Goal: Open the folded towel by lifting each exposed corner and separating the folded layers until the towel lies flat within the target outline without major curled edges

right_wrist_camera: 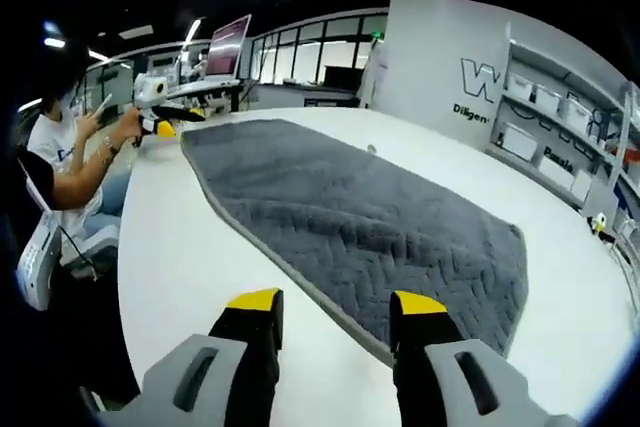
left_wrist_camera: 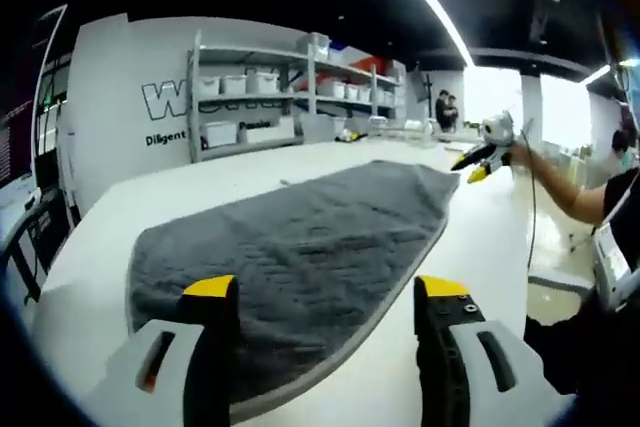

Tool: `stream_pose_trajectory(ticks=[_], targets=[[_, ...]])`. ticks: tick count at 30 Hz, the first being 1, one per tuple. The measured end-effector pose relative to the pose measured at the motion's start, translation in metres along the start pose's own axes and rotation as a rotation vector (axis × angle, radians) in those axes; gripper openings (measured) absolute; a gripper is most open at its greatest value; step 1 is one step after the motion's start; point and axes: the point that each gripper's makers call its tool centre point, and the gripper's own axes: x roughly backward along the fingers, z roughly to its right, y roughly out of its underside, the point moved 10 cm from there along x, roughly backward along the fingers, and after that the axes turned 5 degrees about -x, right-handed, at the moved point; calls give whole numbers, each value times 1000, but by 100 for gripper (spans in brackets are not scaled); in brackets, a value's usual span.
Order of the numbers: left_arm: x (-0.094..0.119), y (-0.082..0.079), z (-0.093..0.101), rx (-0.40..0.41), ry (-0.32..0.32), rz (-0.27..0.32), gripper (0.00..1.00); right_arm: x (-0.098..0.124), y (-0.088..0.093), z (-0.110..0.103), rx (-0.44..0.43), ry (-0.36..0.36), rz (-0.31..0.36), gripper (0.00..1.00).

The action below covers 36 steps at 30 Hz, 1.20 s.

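**Grey towel spread flat on the white table, both grippers held above it with jaws apart**

In the left gripper view, the left gripper sits nearest, its yellow-tipped black jaws spread wide with nothing between them, poised over the near end of the grey towel. The towel lies open on the white table, its long axis running from the near left corner away toward the far right, where it narrows to a blunt end. Its quilted surface looks smooth, and the near right edge shows a pale border. Just beyond that far end, the other gripper hangs over the table, held in a person's hand. Further back stand shelves loaded with white bins against a white wall with lettering.

In the right gripper view, the right gripper has its jaws spread and empty, above the towel's long edge. Here the towel stretches from the lower right away to the upper left. Past its far end, a seated person's hand holds the left gripper. A monitor and windows stand beyond.
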Motion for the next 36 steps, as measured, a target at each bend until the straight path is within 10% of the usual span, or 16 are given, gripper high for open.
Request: stream_pose_trajectory(ticks=[13, 36], targets=[[8, 5, -6, 11, -73, -12, 99, 5, 20, 47, -97, 126, -142, 0], [14, 9, -2, 1, -66, -31, 98, 22, 36, 43, -115, 55, -264, 0]])
